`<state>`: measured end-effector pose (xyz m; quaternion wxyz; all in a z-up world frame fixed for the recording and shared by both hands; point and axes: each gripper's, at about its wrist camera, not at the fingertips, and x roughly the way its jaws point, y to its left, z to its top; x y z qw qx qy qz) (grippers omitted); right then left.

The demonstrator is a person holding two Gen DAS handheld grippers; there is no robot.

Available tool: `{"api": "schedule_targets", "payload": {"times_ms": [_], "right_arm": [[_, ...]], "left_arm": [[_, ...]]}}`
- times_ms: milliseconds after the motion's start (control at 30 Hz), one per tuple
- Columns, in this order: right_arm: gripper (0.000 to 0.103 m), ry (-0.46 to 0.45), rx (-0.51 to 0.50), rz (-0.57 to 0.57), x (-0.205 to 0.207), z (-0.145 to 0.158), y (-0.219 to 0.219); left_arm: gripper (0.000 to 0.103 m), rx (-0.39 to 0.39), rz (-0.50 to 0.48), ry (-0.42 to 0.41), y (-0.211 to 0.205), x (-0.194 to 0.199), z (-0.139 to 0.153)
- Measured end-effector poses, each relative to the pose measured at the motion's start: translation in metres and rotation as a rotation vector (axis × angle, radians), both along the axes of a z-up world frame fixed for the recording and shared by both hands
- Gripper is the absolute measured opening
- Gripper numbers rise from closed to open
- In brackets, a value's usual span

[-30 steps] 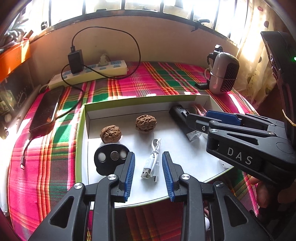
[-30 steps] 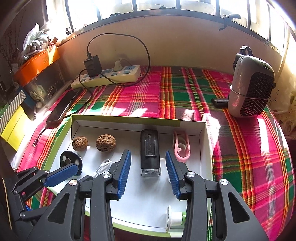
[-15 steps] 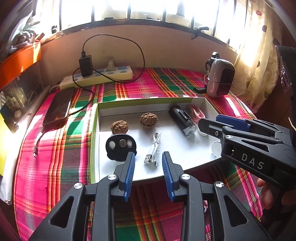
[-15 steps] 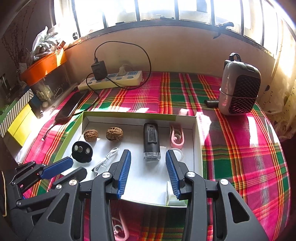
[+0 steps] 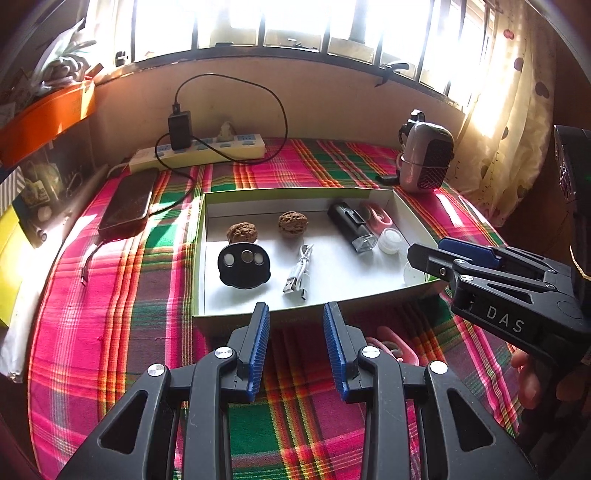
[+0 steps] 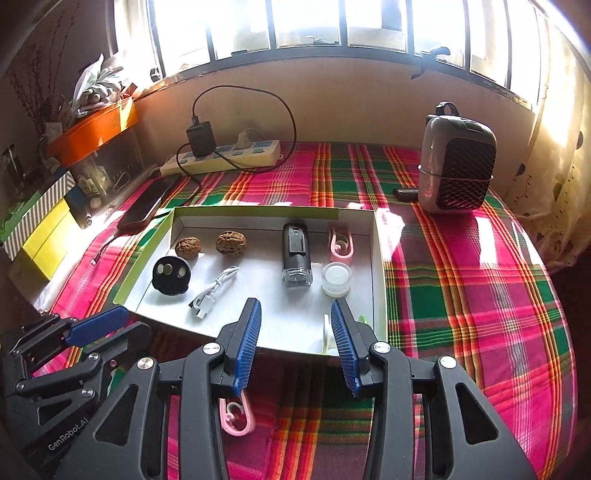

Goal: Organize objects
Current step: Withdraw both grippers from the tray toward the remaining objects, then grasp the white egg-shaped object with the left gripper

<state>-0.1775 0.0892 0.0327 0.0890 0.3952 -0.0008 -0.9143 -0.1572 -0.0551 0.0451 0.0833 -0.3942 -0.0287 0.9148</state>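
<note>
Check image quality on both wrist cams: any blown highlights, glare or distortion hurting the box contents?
Left wrist view: window blown out white, curtain washed out; box contents evenly lit and sharp. Right wrist view: same window clipping, bright sun patches on the plaid cloth beside the box. Both views: strong fisheye bending at the edges, dark corners; no motion blur visible.

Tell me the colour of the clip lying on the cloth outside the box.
Pink clip; clearest in the right wrist view.
</note>
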Motion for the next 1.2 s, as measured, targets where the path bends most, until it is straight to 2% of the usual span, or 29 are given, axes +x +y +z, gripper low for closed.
{"api": "schedule_targets", "payload": {"times_ms": [300, 500, 933, 1200], "right_arm": [[0.041, 0.023, 0.012, -0.009, 0.02, 0.001, 0.009], [0.041, 0.028, 0.004, -0.01, 0.033, 0.001, 0.016], [0.041, 0.019, -0.007, -0.038, 0.044, -0.006, 0.032], [0.041, -0.003, -0.008, -0.038, 0.043, -0.014, 0.034]], "left_arm": [[0.029, 0.056, -0.044, -0.03, 0.003, 0.015, -0.011], [0.033, 0.089, -0.098, -0.068, 0.017, 0.018, -0.022], [0.034, 0.079, -0.13, -0.12, 0.036, 0.011, -0.039], [0.034, 0.046, -0.121, -0.117, 0.042, 0.003, -0.04]]}}
